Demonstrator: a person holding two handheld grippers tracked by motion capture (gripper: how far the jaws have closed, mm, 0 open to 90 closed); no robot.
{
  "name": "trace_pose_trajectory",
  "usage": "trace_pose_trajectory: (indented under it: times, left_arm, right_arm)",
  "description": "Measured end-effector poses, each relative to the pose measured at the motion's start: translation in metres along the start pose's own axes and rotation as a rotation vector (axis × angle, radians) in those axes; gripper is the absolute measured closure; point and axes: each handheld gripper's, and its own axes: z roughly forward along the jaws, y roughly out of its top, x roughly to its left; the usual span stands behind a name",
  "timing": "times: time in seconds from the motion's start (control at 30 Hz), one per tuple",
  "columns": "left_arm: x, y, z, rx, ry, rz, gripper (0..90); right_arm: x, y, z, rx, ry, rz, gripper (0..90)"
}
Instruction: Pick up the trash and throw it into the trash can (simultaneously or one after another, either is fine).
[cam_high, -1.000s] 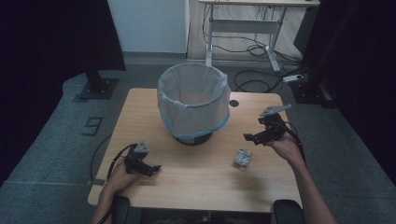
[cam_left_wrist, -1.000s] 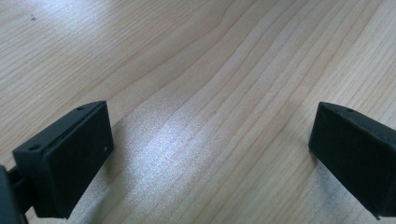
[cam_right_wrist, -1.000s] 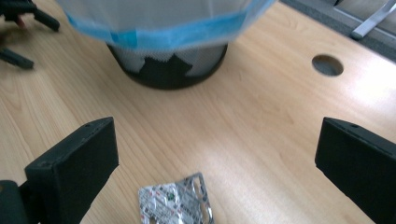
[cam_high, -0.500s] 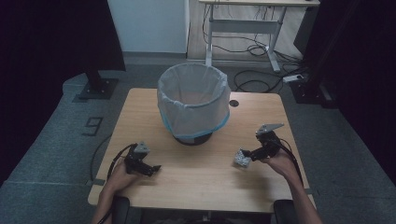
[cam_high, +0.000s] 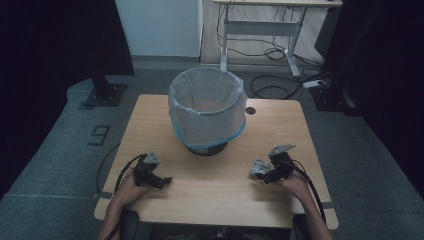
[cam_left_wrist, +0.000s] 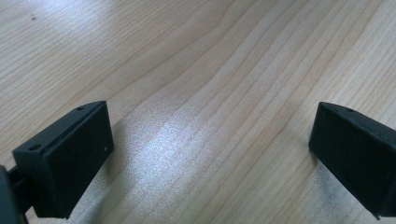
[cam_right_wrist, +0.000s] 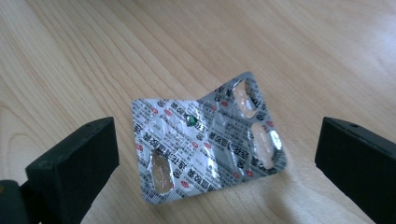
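The blister pack (cam_right_wrist: 205, 144) lies flat on the wooden table (cam_high: 215, 185), foil side up. I read it as a silver sheet with red and dark print and a small green mark near its centre. It is creased, with its upper right part bent upward. Several pockets are torn open. In the high view the blister pack (cam_high: 259, 166) sits on the right half of the table, toward the near edge and well apart from the bin.

My right gripper (cam_right_wrist: 217, 163) points down at the pack. Its two black jaws stand spread wide, one to each side of the pack, and neither touches it. In the high view the right gripper (cam_high: 267, 172) sits just beside the pack, held by the right hand (cam_high: 295, 182), with its cable trailing back toward the table edge.

My left gripper (cam_left_wrist: 210, 158) has its jaws spread wide over bare wood, with nothing between them. In the high view the left gripper (cam_high: 155, 177) is low over the left near part of the table, held by the left hand (cam_high: 127, 187).

A round bin (cam_high: 207, 112) lined with a pale bag with a blue hem stands at the centre of the table, toward the far edge. A small dark hole (cam_high: 250, 110) lies in the tabletop just right of the bin.
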Motion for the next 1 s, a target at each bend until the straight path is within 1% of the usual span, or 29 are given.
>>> trace_pose_trajectory:
  times: [0.17,0.3,0.37,0.43,0.5,0.67,0.73,1.0]
  left_arm:
    - [0.000,0.000,0.000,0.000,0.000,0.000,0.0]
    - [0.000,0.000,0.000,0.000,0.000,0.000,0.0]
    - [0.000,0.000,0.000,0.000,0.000,0.000,0.0]
    - [0.000,0.000,0.000,0.000,0.000,0.000,0.0]
    - [0.000,0.000,0.000,0.000,0.000,0.000,0.0]
    - [0.000,0.000,0.000,0.000,0.000,0.000,0.0]
    - [0.000,0.000,0.000,0.000,0.000,0.000,0.0]
    - [0.000,0.000,0.000,0.000,0.000,0.000,0.0]
  right_arm:
    - [0.003,-0.003,0.011,0.013,-0.003,-0.013,0.0]
    - [0.004,-0.004,0.018,0.019,0.004,-0.026,0.1]
    - [0.004,-0.004,0.020,0.020,0.012,-0.032,5.5]
    - [0.004,-0.004,0.021,0.024,0.018,-0.033,13.7]
    - [0.004,-0.004,0.021,0.025,0.016,-0.034,17.2]
    - [0.004,-0.003,0.017,0.008,0.009,-0.036,24.4]
    - [0.003,-0.002,0.015,0.002,0.003,-0.025,25.9]
    - [0.000,0.002,0.003,-0.003,0.017,0.019,27.4]
